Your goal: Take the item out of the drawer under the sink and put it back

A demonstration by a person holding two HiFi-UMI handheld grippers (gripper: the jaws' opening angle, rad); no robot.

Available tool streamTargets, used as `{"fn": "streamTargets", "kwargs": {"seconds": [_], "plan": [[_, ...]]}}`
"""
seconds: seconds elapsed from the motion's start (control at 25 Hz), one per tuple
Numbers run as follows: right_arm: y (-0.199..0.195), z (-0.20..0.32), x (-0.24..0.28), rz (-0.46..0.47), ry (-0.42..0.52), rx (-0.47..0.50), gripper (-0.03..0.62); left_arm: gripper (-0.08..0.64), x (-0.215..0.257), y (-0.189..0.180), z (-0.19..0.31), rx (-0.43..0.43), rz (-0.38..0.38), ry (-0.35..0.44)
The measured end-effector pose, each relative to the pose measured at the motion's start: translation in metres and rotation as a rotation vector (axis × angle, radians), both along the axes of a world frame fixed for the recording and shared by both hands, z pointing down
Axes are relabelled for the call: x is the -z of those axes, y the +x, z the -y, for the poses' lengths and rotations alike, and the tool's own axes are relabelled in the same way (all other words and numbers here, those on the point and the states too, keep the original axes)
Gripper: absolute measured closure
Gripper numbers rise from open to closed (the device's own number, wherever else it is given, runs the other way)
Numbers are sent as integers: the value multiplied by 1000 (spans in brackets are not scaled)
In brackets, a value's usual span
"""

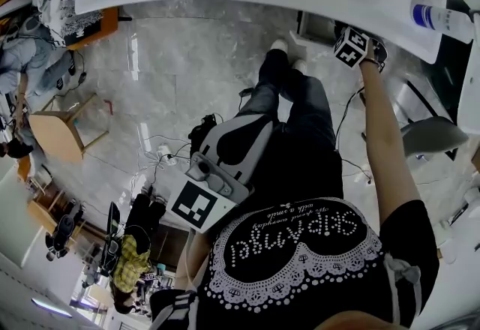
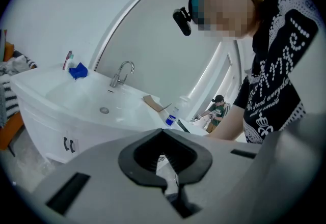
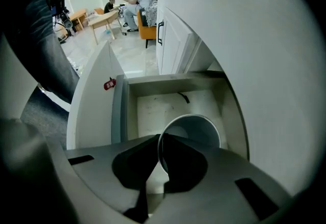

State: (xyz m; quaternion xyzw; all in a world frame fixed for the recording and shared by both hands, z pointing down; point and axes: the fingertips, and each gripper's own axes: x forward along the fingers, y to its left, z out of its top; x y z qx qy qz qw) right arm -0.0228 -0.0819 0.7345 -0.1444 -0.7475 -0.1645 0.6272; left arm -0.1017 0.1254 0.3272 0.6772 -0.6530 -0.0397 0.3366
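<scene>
Right tongs (image 3: 158, 141) pinch cup (image 3: 199, 130) rim, hard by drawer (image 3: 153, 107) wall; left tongs (image 2: 163, 134) closed, empty

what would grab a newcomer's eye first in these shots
The right gripper stands out first: its fingers pinch the rim of a pale cup, held over the open drawer. In its own view the left gripper is shut on nothing and faces the white sink.

Pale grey cup (image 3: 196, 130), mouth up, hangs over the open drawer (image 3: 150, 107).
</scene>
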Motion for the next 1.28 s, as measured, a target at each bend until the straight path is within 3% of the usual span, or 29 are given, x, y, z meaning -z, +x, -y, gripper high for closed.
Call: {"fn": "streamTargets", "kwargs": {"seconds": [0.32, 0.52, 0.8, 1.28], "plan": [[-2, 0, 0, 4, 4, 17, 566, 555, -1, 7, 9, -18, -11, -4], [1, 5, -4, -19, 7, -27, 565, 555, -1, 4, 10, -7, -9, -2], [3, 7, -2, -36, -14, -51, 494, 555, 2, 1, 10, -9, -10, 8], [-11, -1, 37, 115, 13, -156, 494, 555, 10, -2, 14, -27, -10, 55]]}}
